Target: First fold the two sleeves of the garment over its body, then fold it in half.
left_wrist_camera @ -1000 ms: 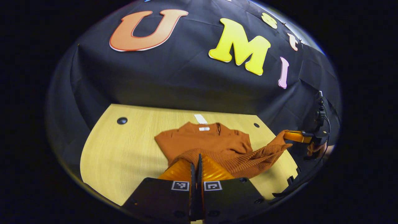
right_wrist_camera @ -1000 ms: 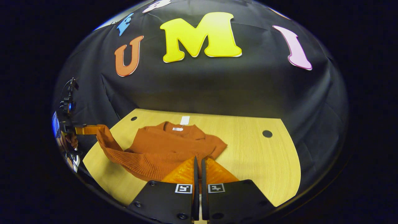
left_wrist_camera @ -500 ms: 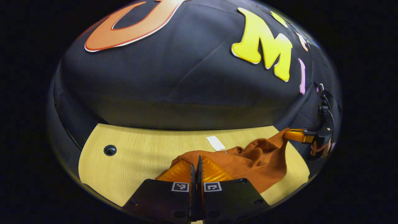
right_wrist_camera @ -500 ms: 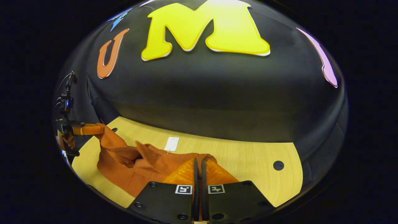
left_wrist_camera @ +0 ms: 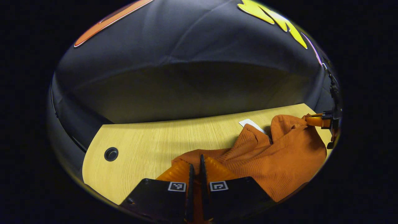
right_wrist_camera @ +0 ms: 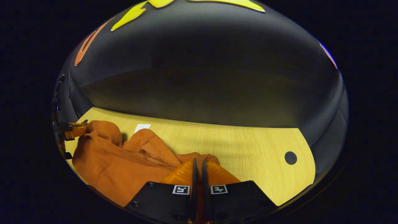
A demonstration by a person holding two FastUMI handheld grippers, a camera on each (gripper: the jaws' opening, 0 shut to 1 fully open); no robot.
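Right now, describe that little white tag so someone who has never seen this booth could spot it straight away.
Start at the pale wooden table in front of the black cloth wall. On it lies a bunched rust-orange sweater, pinched by each hand-held gripper. The white tag lies flat on the wood just behind the sweater's far edge: the one small, pale rectangle there, unlike the round dark hole in the tabletop.

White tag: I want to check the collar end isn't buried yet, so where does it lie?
In the right gripper view the white tag lies flat on the table, left of centre, just beyond the bunched garment.
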